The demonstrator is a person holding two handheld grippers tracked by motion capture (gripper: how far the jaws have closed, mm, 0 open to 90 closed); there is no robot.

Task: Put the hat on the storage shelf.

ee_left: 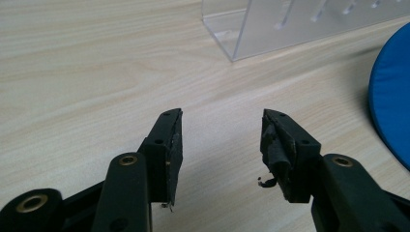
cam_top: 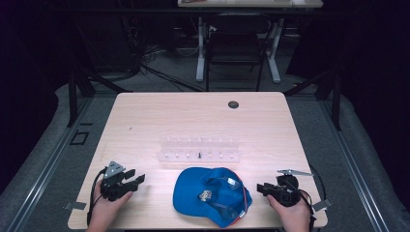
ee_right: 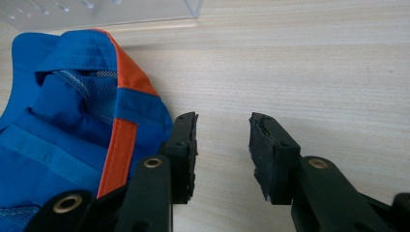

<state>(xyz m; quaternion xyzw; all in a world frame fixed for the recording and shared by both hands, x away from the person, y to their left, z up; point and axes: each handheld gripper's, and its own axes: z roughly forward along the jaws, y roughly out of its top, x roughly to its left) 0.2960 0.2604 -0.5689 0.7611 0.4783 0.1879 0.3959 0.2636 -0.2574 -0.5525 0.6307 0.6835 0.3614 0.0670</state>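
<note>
A blue cap (cam_top: 211, 194) with orange trim lies upside down near the table's front edge, its inside facing up. My left gripper (cam_top: 137, 179) rests on the table to the cap's left, open with bare wood between its jaws. In the left gripper view my left gripper (ee_left: 222, 140) sits with the cap's brim (ee_left: 390, 106) at the right edge. My right gripper (cam_top: 261, 188) rests just right of the cap, open and empty. In the right gripper view my right gripper (ee_right: 222, 145) has its left jaw next to the cap's orange-edged side (ee_right: 123, 130).
A clear acrylic rack (cam_top: 199, 149) with small pegs stands behind the cap at the table's middle. A dark round grommet hole (cam_top: 233, 104) sits near the far edge. Beyond the wooden table (cam_top: 145, 121) are a chair and desk legs on a dark floor.
</note>
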